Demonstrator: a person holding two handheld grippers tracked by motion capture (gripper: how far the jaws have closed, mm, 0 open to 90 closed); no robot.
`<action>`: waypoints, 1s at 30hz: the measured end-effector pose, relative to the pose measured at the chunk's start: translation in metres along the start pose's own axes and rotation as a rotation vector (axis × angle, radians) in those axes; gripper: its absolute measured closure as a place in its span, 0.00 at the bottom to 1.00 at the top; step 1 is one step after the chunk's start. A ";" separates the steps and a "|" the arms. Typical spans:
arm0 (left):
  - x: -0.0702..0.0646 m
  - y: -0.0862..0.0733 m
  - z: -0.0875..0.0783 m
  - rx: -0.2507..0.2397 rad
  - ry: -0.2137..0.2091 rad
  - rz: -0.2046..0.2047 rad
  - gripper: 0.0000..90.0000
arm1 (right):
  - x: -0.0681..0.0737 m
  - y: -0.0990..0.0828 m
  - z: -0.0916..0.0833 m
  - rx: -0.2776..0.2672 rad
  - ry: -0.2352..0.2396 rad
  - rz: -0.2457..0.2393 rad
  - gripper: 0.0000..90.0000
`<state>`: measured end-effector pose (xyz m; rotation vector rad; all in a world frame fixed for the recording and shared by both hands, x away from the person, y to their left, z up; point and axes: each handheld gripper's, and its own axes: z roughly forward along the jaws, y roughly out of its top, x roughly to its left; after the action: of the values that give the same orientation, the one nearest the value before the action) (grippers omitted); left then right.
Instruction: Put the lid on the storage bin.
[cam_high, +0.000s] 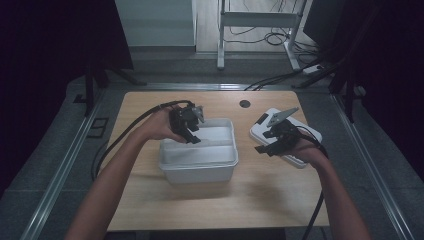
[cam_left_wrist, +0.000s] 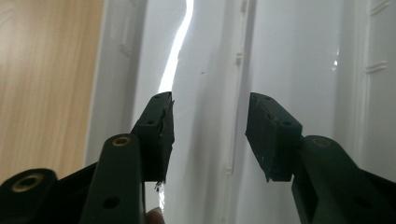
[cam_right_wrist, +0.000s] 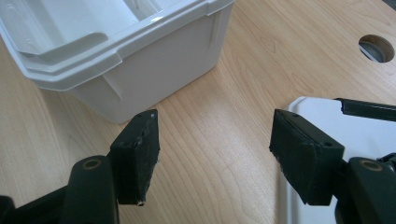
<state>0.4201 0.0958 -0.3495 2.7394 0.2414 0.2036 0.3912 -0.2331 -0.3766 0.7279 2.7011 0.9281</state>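
Evidently white plastic bin sits mid-counter, matching lid flat just to its right. Left gripper hovers over bin's inside, jaws apart, empty. Right gripper above lid's near edge, jaws apart, empty. Lid likely light, stiff, smooth; pinch at rim edge.

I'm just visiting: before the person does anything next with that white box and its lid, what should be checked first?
1. Left gripper open over the box: ok.
2. Right gripper open, holding nothing: ok.
3. Box inside free of objects: cannot tell, partly hidden.
4. Lid flat on the table, beside the box: ok.
5. Right gripper lined up on the lid's edge: not ok, one jaw is over bare wood.
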 end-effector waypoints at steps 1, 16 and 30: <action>0.001 -0.002 -0.002 -0.004 0.003 -0.003 0.57 | 0.000 0.000 0.000 0.000 -0.002 0.000 0.36; 0.002 -0.053 -0.040 -0.091 0.077 -0.097 0.55 | -0.010 0.003 -0.002 0.046 -0.063 -0.017 0.38; -0.007 -0.140 -0.054 -0.117 0.150 -0.273 0.55 | -0.053 0.000 0.003 0.116 -0.167 0.027 0.40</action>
<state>0.3838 0.2415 -0.3542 2.5435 0.6196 0.3363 0.4376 -0.2586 -0.3774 0.8275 2.6199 0.6877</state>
